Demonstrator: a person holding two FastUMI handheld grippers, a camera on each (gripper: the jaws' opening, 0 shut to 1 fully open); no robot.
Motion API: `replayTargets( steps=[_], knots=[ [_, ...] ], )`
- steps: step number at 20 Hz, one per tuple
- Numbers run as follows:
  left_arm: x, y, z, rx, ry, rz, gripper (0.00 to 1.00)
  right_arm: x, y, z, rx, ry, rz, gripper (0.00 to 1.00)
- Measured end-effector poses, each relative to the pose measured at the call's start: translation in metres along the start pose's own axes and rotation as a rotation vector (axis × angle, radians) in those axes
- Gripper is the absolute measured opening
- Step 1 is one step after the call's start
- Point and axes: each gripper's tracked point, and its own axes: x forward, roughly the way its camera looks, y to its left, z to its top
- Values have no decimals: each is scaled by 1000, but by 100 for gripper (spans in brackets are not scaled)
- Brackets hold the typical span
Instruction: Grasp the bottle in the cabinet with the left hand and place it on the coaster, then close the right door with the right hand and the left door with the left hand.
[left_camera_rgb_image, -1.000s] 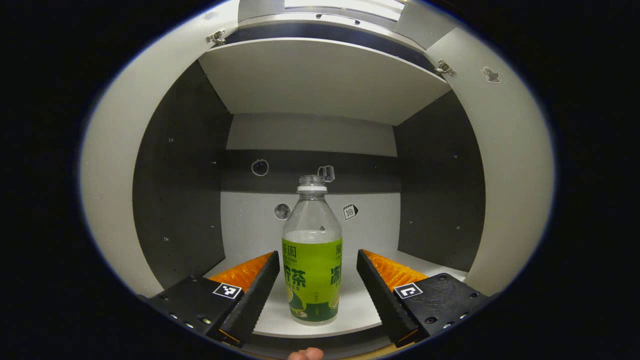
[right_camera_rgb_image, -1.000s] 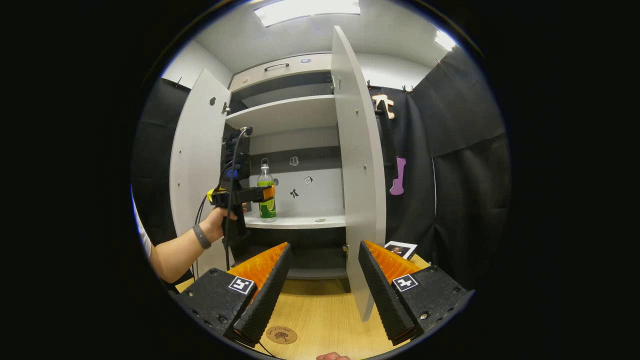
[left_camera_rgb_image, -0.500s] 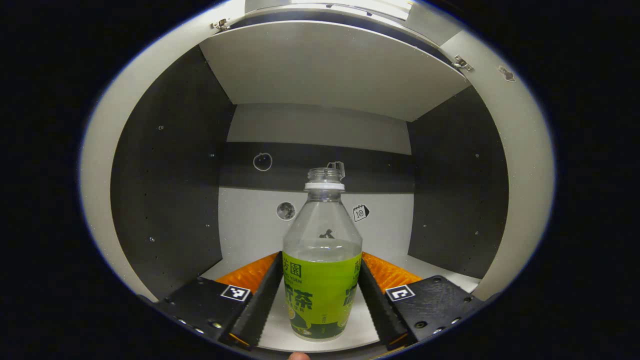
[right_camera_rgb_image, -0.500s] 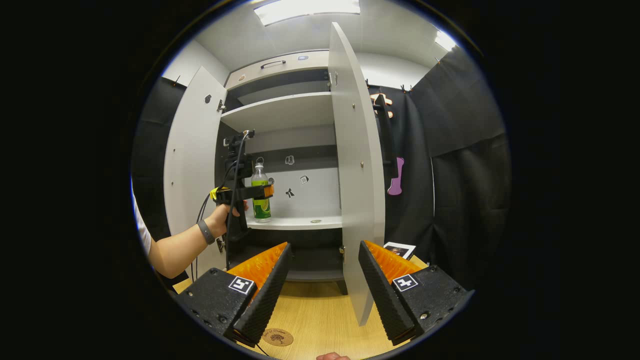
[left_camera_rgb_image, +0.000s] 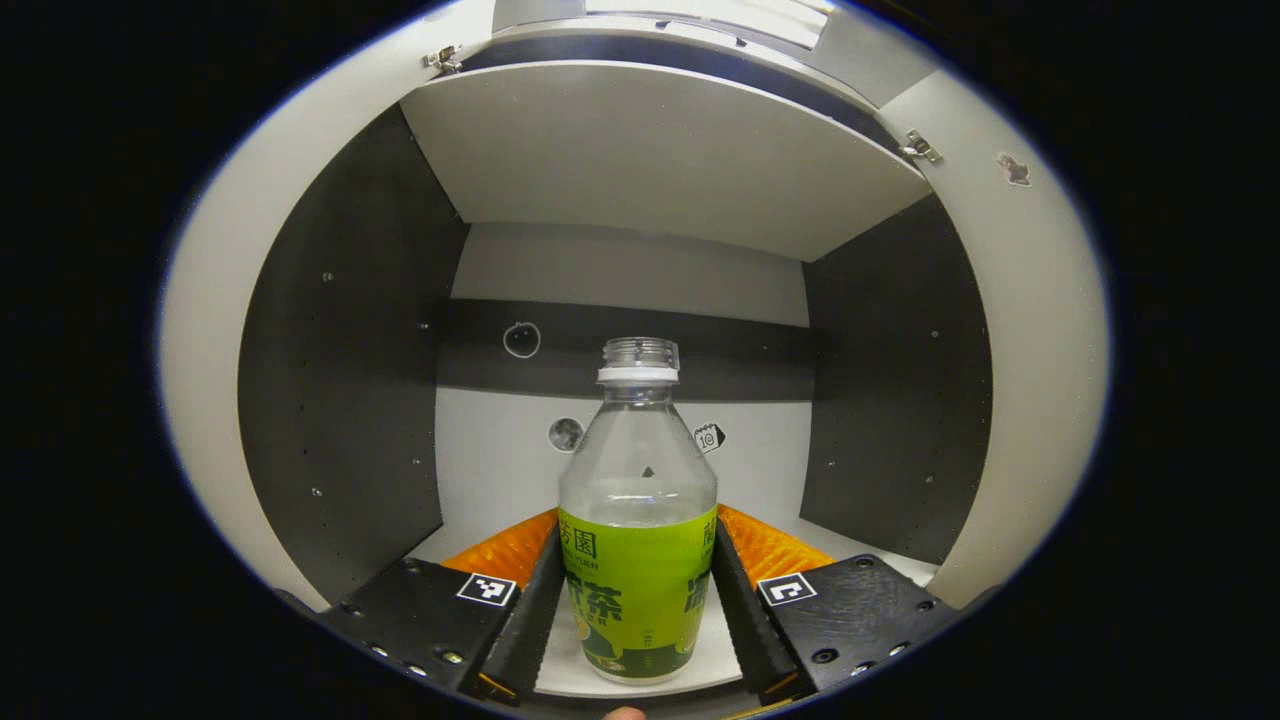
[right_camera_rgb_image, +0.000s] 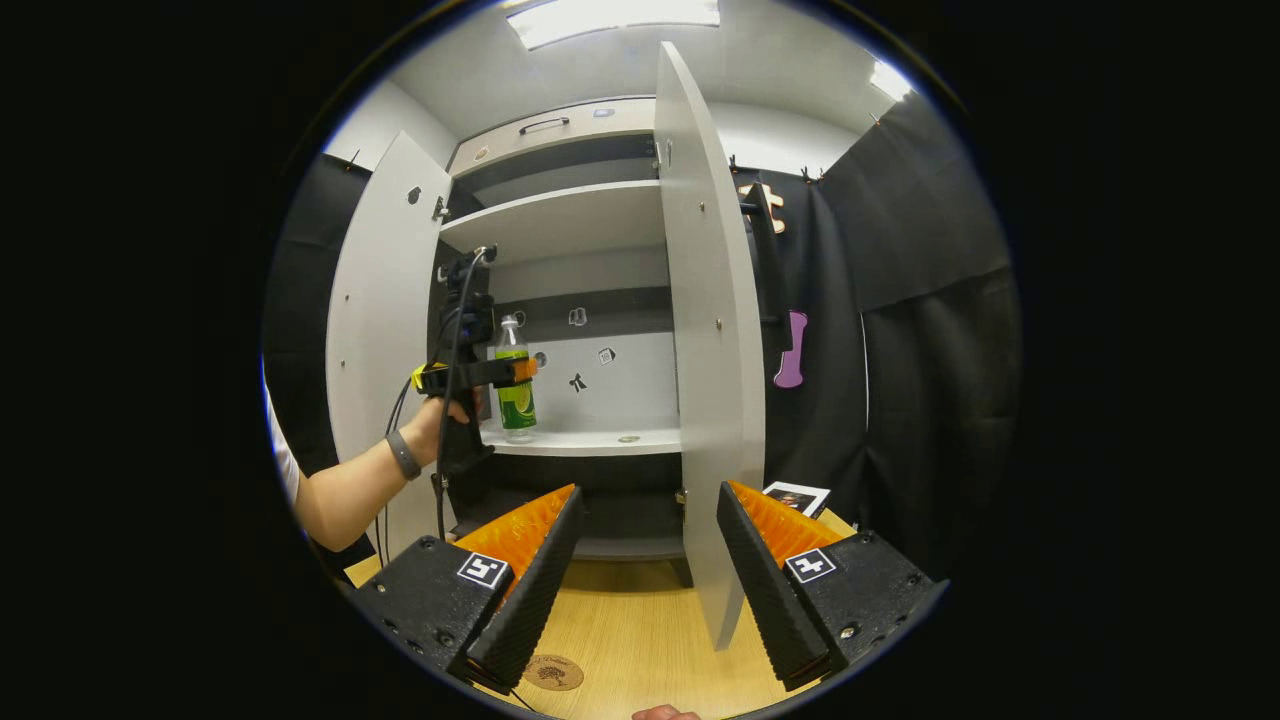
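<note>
The bottle (left_camera_rgb_image: 638, 540) stands upright on the cabinet shelf (right_camera_rgb_image: 600, 441), at its left end. The left gripper (left_camera_rgb_image: 636, 610) is closed on it, both fingers pressing its green label from either side; a second ago they stood well apart with the bottle ahead of them. The right gripper (right_camera_rgb_image: 645, 575) hangs wide open, holding nothing, over the table (right_camera_rgb_image: 640, 640), facing the edge of the right door (right_camera_rgb_image: 705, 350). Both doors are open; the left door (right_camera_rgb_image: 375, 330) is behind the person's hand (right_camera_rgb_image: 440, 418). The coaster (right_camera_rgb_image: 550, 672) lies on the table near the right gripper's left finger.
</note>
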Motion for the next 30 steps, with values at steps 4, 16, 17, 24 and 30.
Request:
replayTargets(
  steps=[4,16,17,24,30],
  knots=[
    [-25,-11,13,19,-11,-37,73,-1,9,1,-4,2,28,83],
    [-148,-69,-22,4,7,-167,72,-20,27,16,-6,-28,115,83],
    [-159,-72,-34,4,18,-168,72,-20,29,19,-11,-29,121,83],
    [-206,-94,-123,-55,82,-167,73,-26,31,37,-32,-51,146,83],
    [-240,-104,-181,-40,70,-153,73,-25,28,40,-34,-42,142,83]
  ],
)
